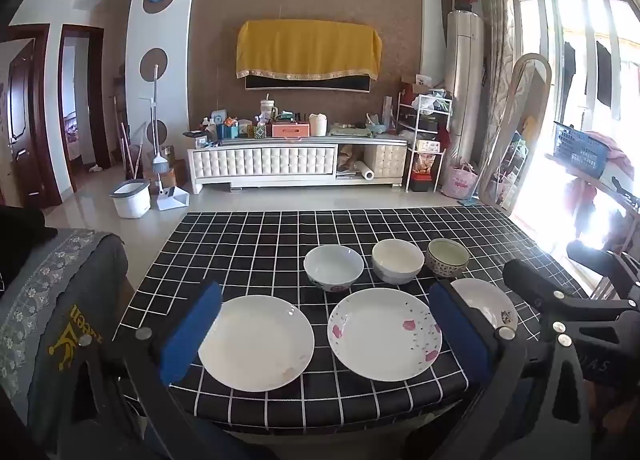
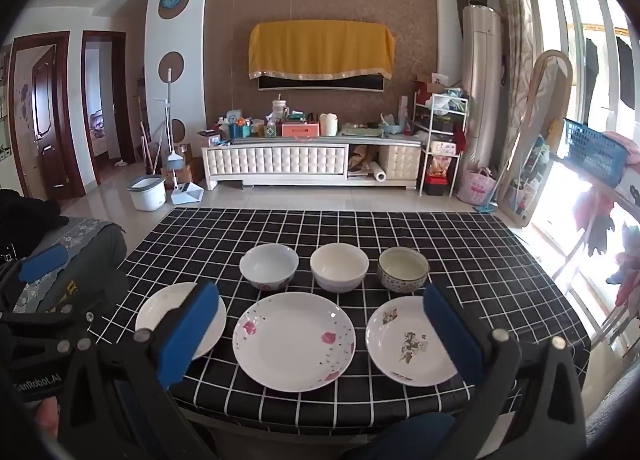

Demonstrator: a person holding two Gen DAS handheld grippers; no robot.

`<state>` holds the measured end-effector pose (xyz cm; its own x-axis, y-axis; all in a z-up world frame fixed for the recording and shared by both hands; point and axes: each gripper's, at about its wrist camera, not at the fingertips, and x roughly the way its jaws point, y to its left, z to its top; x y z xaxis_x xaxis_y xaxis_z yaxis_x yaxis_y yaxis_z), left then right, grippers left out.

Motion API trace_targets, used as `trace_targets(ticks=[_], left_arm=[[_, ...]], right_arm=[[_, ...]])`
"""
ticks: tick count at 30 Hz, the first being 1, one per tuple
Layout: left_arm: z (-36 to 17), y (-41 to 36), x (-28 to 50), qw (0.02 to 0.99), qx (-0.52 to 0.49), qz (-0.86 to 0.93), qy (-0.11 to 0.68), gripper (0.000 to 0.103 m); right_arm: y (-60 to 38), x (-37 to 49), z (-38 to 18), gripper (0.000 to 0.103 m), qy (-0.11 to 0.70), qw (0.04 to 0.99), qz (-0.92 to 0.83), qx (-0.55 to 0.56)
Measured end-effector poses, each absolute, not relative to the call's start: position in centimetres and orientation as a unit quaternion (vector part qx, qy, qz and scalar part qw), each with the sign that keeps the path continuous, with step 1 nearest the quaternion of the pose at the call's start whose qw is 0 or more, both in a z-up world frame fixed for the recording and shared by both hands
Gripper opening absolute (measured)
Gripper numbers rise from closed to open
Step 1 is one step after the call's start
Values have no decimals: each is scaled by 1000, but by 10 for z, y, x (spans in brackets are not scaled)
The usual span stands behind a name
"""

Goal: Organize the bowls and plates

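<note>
Three plates lie in a front row on the black checked table [image 2: 360,228]: a plain white plate [image 1: 256,342] at left, a pink-flowered plate [image 1: 384,334] [image 2: 294,342] in the middle, a plate with a small picture [image 2: 408,340] [image 1: 486,302] at right. Behind them stand three bowls: a white bowl with a floral base [image 1: 333,267] [image 2: 269,266], a plain cream bowl [image 1: 398,261] [image 2: 339,267], a patterned bowl [image 1: 447,257] [image 2: 403,269]. My left gripper [image 1: 326,336] is open above the front edge, empty. My right gripper [image 2: 320,334] is open too, empty.
A grey cloth-covered seat [image 1: 60,300] stands left of the table. A window and a shelf with a blue basket [image 2: 592,156] are to the right. A TV cabinet [image 2: 312,164] and mop bucket [image 2: 148,192] stand across the floor.
</note>
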<state>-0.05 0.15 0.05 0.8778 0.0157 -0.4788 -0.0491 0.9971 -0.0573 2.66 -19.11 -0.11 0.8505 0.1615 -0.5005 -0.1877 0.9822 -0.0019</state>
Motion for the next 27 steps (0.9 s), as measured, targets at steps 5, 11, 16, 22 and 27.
trace_targets(ticks=[5, 11, 16, 22, 27], left_arm=[[2, -2, -7, 970, -24, 9, 240, 103], [1, -4, -7, 970, -26, 8, 242, 103], [-1, -6, -10, 970, -25, 9, 241, 103], [1, -6, -8, 970, -27, 7, 243, 102], [2, -7, -10, 969, -27, 8, 244, 103]], right_arm=[[-192, 27, -1, 103, 259, 961, 89, -30], [-189, 24, -3, 103, 261, 961, 91, -26], [-191, 22, -9, 103, 260, 961, 91, -26], [-192, 24, -4, 103, 261, 961, 91, -25], [-192, 24, -4, 103, 262, 960, 91, -25]])
